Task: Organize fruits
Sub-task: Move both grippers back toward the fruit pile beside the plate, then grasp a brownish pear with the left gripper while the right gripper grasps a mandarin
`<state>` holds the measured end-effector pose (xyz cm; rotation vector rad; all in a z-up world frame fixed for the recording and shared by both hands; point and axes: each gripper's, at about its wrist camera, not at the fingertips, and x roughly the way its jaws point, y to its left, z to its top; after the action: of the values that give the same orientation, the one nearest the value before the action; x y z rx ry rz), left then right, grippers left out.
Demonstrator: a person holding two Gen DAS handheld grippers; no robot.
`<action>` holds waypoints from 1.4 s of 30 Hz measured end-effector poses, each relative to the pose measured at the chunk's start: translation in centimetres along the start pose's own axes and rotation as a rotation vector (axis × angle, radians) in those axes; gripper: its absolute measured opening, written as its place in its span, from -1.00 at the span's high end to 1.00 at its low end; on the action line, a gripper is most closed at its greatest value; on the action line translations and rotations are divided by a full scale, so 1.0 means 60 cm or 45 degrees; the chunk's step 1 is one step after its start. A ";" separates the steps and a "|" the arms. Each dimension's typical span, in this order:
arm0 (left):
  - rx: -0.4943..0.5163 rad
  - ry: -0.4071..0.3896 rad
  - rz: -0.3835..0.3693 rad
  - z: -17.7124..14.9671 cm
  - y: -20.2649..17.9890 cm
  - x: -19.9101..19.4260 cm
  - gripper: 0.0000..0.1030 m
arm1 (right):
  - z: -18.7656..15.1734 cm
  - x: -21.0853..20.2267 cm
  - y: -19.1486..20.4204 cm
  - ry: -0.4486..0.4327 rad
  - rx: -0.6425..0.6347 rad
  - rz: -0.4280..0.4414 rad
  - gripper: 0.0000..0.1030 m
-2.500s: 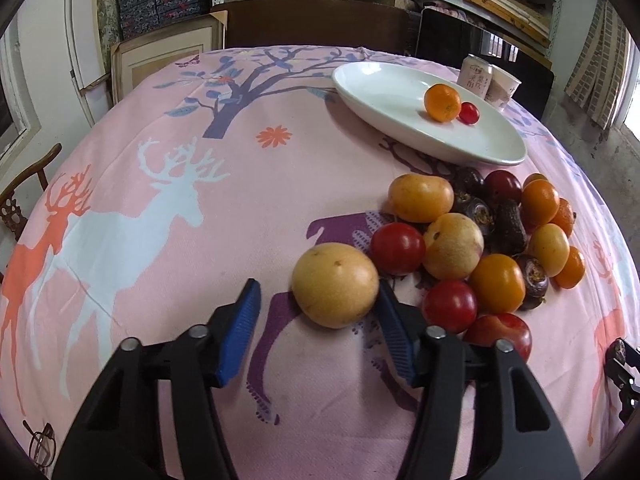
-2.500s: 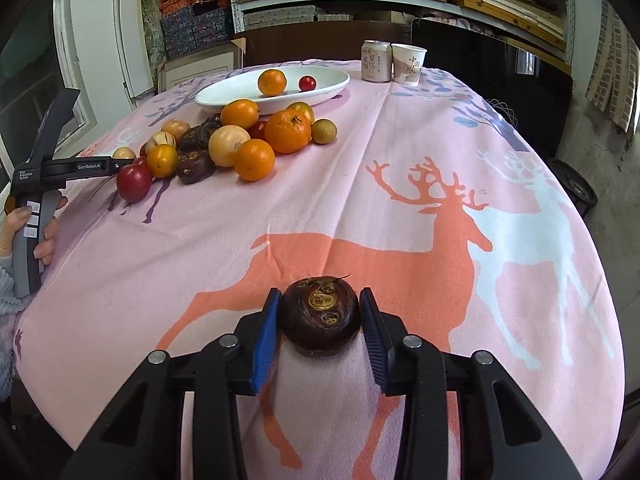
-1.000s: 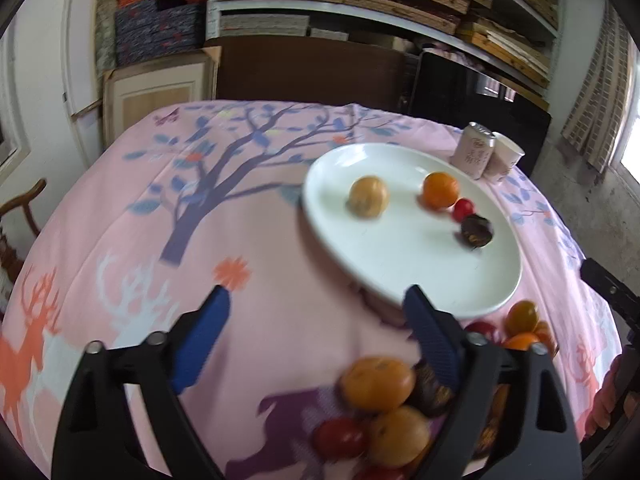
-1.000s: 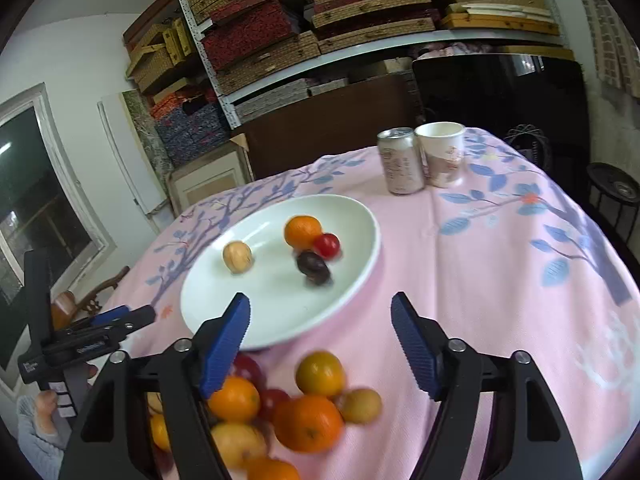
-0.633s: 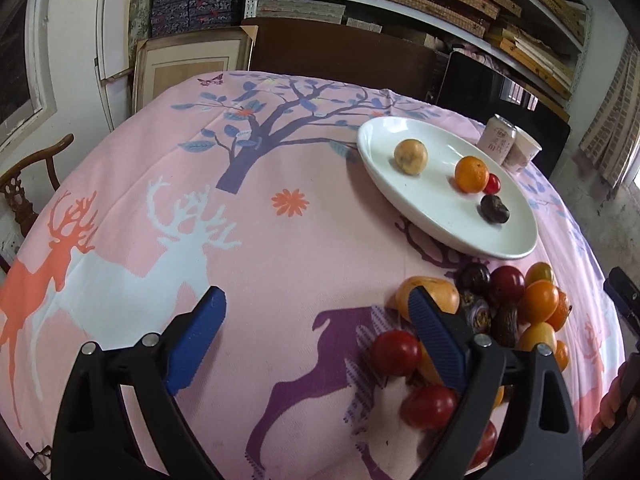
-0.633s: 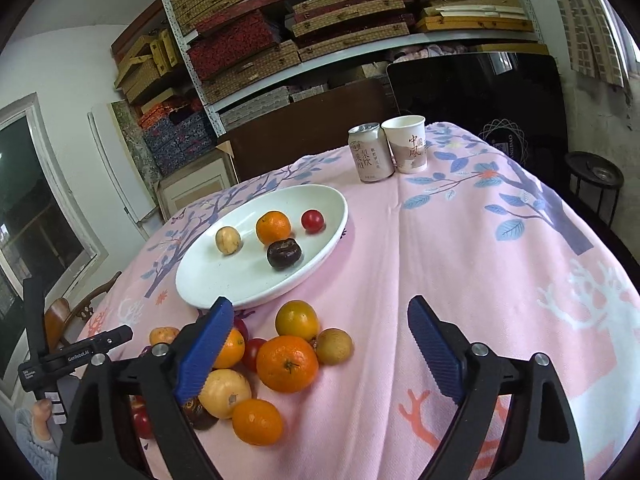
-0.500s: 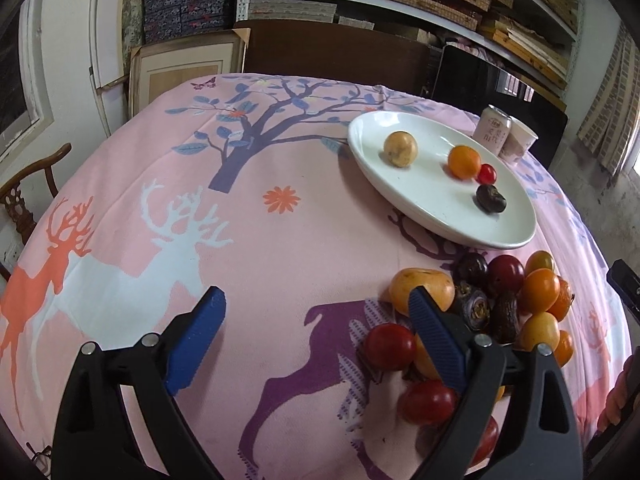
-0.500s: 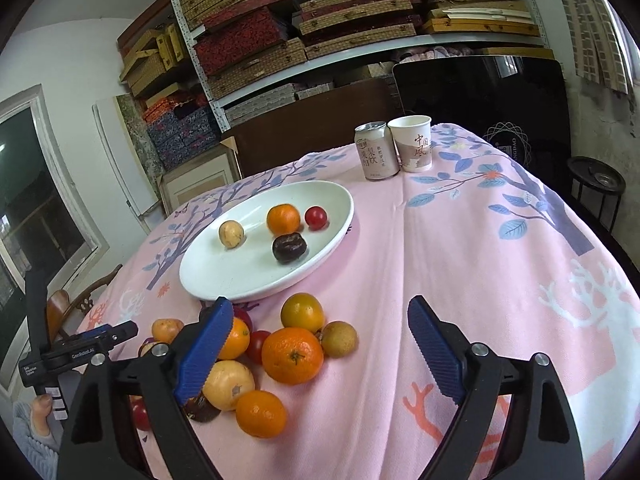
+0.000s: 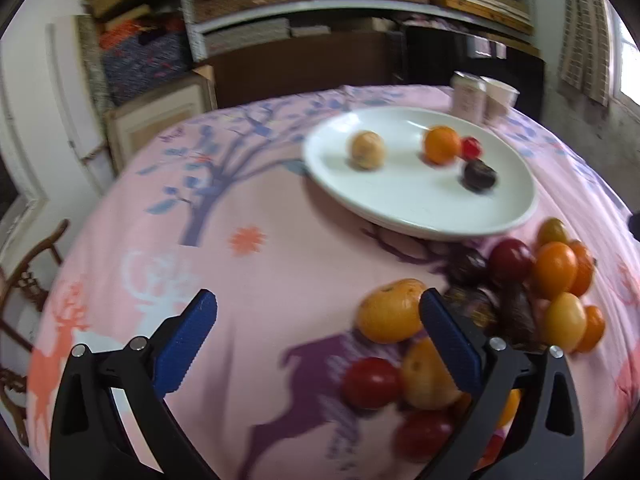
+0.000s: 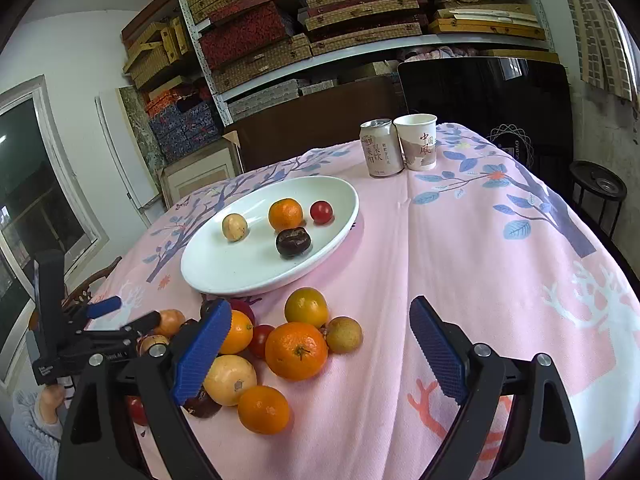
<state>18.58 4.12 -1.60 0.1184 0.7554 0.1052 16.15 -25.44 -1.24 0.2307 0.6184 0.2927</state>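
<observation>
A white oval plate (image 9: 420, 204) (image 10: 224, 268) holds a yellow fruit (image 10: 234, 227), an orange (image 10: 285, 214), a red tomato (image 10: 321, 212) and a dark fruit (image 10: 293, 242). A pile of loose fruit (image 9: 520, 296) (image 10: 296, 350) lies on the cloth in front of the plate. My left gripper (image 9: 318, 328) is open and empty, above the pile's left edge; its right finger covers part of an orange-yellow fruit (image 9: 390, 316). My right gripper (image 10: 320, 350) is open and empty, over a large orange. The left gripper also shows in the right wrist view (image 10: 120, 316).
A drink can (image 10: 380, 154) and a paper cup (image 10: 418, 148) stand behind the plate. The round table carries a pink deer-print cloth (image 10: 500, 264). Shelves of boxes fill the back wall. A wooden chair (image 9: 24, 280) stands at the table's left.
Both grippers put their fruit on the plate, opened and drew back toward the pile. In the last half second the left gripper has moved closer to the pile; the right has barely moved.
</observation>
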 end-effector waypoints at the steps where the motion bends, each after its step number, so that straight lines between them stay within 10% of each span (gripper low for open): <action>1: -0.014 -0.012 0.063 0.001 0.014 -0.003 -0.92 | 0.000 0.000 -0.001 -0.002 0.003 0.000 -0.78; 4: -0.128 0.031 0.129 0.000 0.065 0.006 -0.92 | 0.001 -0.001 -0.005 -0.005 0.012 0.004 -0.78; 8: -0.344 0.076 -0.063 -0.006 0.110 0.012 -0.91 | 0.001 -0.004 -0.005 -0.012 0.009 0.012 -0.78; 16: -0.106 0.085 0.015 -0.015 0.045 0.021 -0.91 | 0.001 -0.007 -0.003 -0.013 0.002 0.019 -0.78; 29: -0.147 0.074 -0.072 -0.001 0.046 0.049 -0.89 | -0.003 0.001 0.005 0.025 -0.027 0.010 -0.78; 34: -0.168 0.145 -0.164 0.003 0.050 0.074 0.00 | -0.009 0.001 0.011 0.050 -0.049 0.018 -0.78; 42: -0.211 0.170 -0.186 0.001 0.054 0.083 0.14 | -0.064 -0.020 0.065 0.157 -0.242 0.100 -0.74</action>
<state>22.05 8.00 -4.46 -0.1028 0.8829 0.0365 12.14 -21.74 -2.50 0.0541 0.6993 0.4412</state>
